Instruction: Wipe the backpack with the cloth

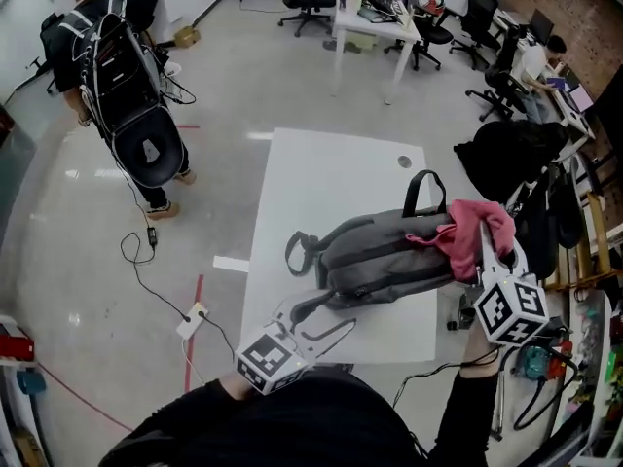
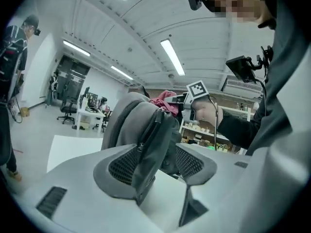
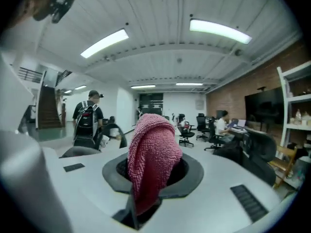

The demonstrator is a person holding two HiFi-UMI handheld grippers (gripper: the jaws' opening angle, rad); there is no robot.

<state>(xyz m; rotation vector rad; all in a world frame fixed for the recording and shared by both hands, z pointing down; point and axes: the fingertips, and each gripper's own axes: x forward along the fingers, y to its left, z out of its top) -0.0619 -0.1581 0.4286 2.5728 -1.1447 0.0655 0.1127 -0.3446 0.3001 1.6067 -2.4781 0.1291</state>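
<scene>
1. Backpack (image 1: 389, 256), grey: lying on its side across the lower right part of the white table (image 1: 321, 173). Its top handle is arching toward the upper frame and its straps are trailing left.
2. Cloth (image 1: 472, 232), pink: draping over the backpack's right end, close to the table's right edge.
3. Right gripper (image 1: 492, 246): jaws sitting narrowly apart and pinching the cloth, which is hanging down between the pads.
4. Left gripper (image 1: 336, 319): jaws standing wide and clamping a zippered fold at the backpack's lower left, by the table's near edge.
5. Table, upper half: lying bare up to its far edge.
6. Floor (image 1: 97, 261), frame left: lying open, with a cable (image 1: 146, 275) trailing toward the table's lower left corner.
7. Person (image 1: 107, 76): standing at upper left, well apart from the table.
8. Black bags (image 1: 511, 154): crowding the space just beside the table's right edge.
</scene>
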